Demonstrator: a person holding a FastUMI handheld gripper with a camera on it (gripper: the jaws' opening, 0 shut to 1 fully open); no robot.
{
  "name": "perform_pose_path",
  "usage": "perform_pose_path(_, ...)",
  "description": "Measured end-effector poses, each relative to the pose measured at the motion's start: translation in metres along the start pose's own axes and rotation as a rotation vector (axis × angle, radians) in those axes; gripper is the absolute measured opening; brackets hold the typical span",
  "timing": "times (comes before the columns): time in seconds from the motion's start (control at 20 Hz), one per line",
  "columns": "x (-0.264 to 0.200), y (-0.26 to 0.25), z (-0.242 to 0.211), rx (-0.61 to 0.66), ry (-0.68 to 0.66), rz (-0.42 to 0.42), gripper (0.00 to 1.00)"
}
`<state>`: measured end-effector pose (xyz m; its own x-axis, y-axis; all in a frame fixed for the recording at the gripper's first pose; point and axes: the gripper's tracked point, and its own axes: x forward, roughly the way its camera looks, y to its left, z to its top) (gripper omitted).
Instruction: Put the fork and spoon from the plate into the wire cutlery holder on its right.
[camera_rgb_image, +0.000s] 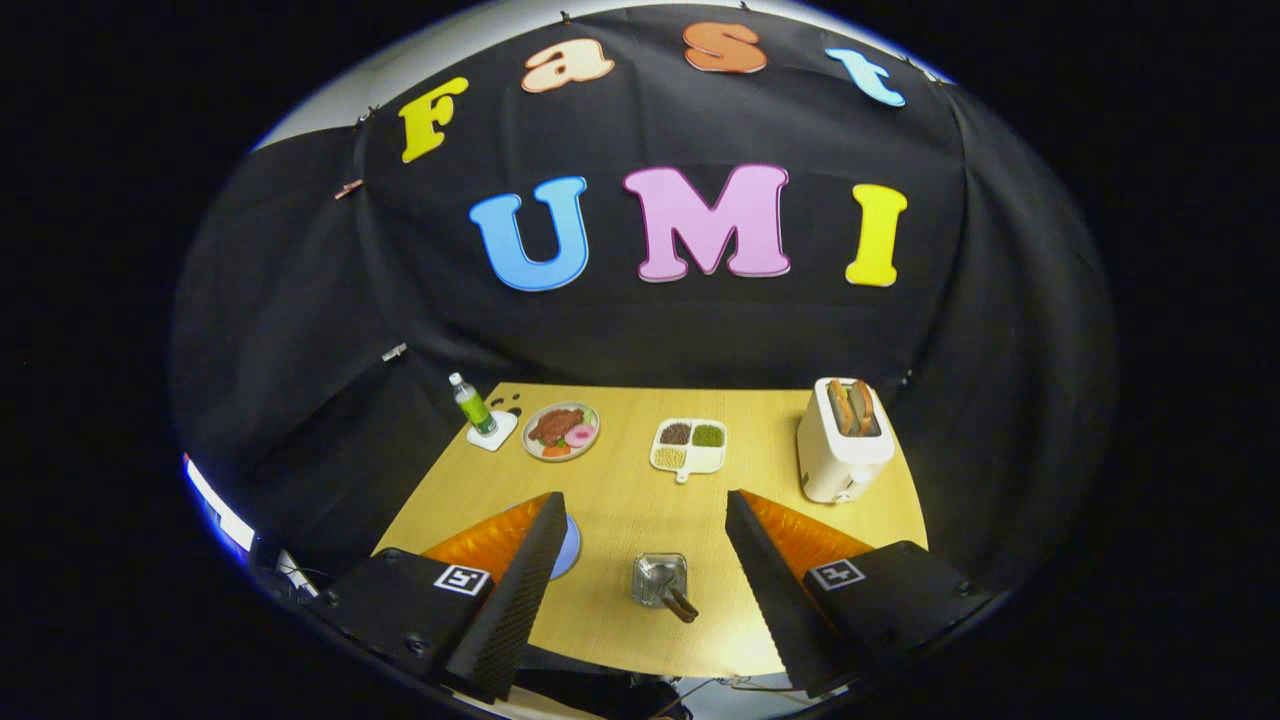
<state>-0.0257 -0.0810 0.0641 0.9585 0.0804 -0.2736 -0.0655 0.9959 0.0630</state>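
We are holding the gripper (640, 560) wide open and empty above the table (620, 490). The holder (659, 579) is sitting between its fingers with a dark handle leaning out; the plate (566, 547) is peeking beside the left finger. Cutlery is probably light, stiff and slippery, so we are planning to pinch mid-handle.

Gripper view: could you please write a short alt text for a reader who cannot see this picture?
An open gripper hangs above a wooden table, and a wire cutlery holder with a dark handle sticking out of it stands between its fingers. Beyond them are a food plate, a divided dish, a green bottle and a white toaster.
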Motion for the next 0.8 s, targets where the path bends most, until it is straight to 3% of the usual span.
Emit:
perform_pose_path(0.15, -0.014, 0.012, 0.018, 0.006, -0.108, 0.040, 0.99)
perform_pose_path(0.35, -0.023, 0.017, 0.036, -0.016, -0.244, 0.031, 0.99)
perform_pose_path(0.8, -0.033, 0.011, 0.033, -0.007, -0.460, -0.091, 0.99)
